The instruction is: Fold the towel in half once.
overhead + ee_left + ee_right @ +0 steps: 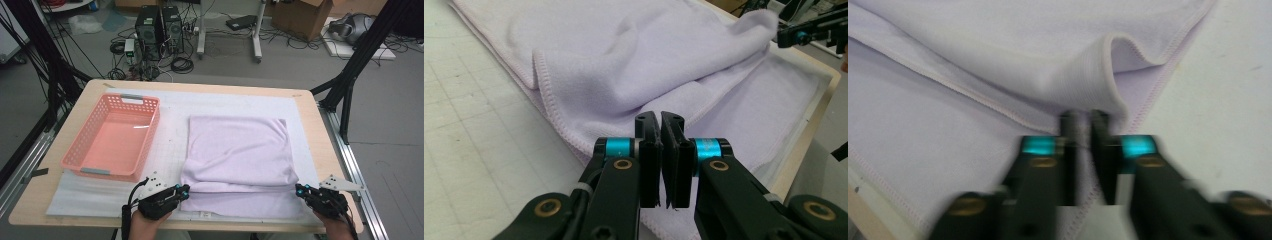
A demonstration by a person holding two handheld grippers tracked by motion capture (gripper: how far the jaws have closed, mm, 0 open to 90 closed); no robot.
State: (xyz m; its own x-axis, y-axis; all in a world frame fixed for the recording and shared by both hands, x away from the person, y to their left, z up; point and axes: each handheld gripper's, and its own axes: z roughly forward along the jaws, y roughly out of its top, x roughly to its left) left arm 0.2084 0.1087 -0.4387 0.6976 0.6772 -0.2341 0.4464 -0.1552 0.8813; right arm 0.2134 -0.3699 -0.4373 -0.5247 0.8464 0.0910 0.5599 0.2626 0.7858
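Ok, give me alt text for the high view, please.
A folded lilac towel lies on a white mat, with the left gripper and right gripper at its near corners. An empty pink basket sits to the left.

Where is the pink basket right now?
In the high view the pink basket sits on the table's left side, just left of the folded purple towel and beyond the left tongs.

Right gripper (1084, 120) blurred — its grip on the towel (998, 60) unclear.

basket (112, 137) left of towel (237, 150)
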